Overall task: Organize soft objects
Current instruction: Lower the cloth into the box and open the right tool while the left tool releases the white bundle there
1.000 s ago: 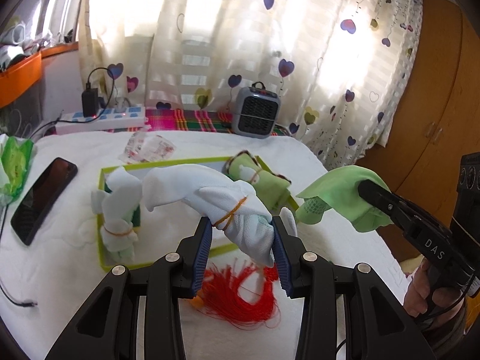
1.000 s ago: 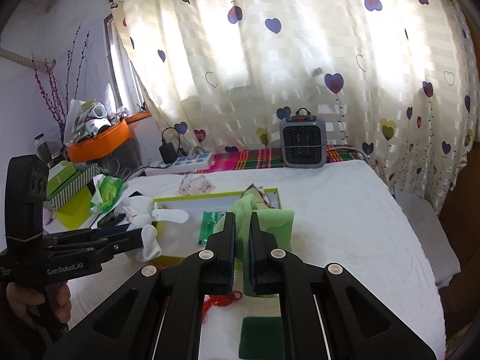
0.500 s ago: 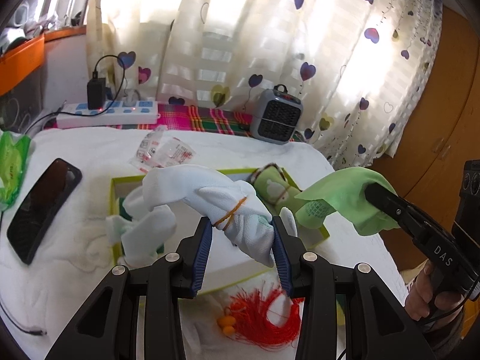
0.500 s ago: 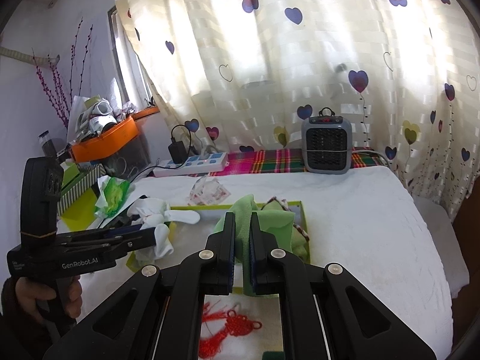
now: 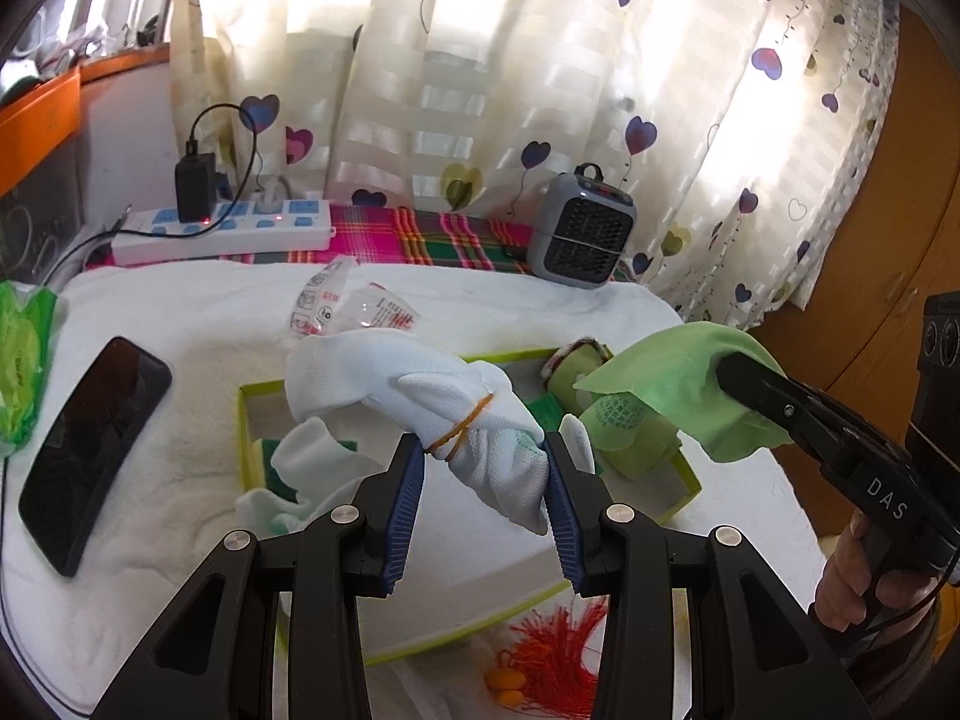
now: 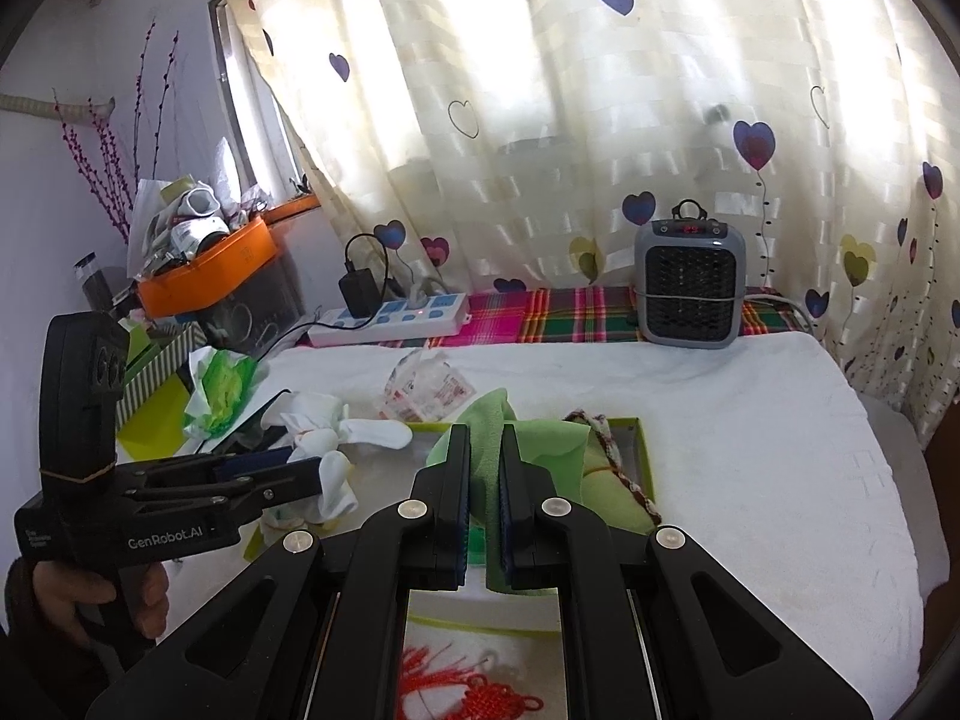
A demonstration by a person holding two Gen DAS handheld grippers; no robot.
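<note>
My left gripper (image 5: 483,462) is shut on a white glove bundle (image 5: 420,390) tied with an orange rubber band, held above the green-rimmed tray (image 5: 690,483). My right gripper (image 6: 485,462) is shut on a green cloth (image 6: 546,441); in the left wrist view the cloth (image 5: 672,372) hangs over the tray's right end. A rolled green bundle (image 5: 624,426) and another white glove bundle (image 5: 312,462) lie in the tray. From the right wrist view the left gripper (image 6: 318,471) holds the white gloves (image 6: 336,426) at the tray's left.
A black phone (image 5: 90,444) lies left on the white bedding. A red tassel knot (image 5: 552,660) lies in front of the tray. A crumpled plastic wrapper (image 5: 348,306), a power strip (image 5: 228,228) and a small grey heater (image 5: 582,234) stand behind. Green packet (image 5: 24,360) at far left.
Both grippers have moved forward over the tray with their loads still held. The tassel has slid toward the bottom of both views.
</note>
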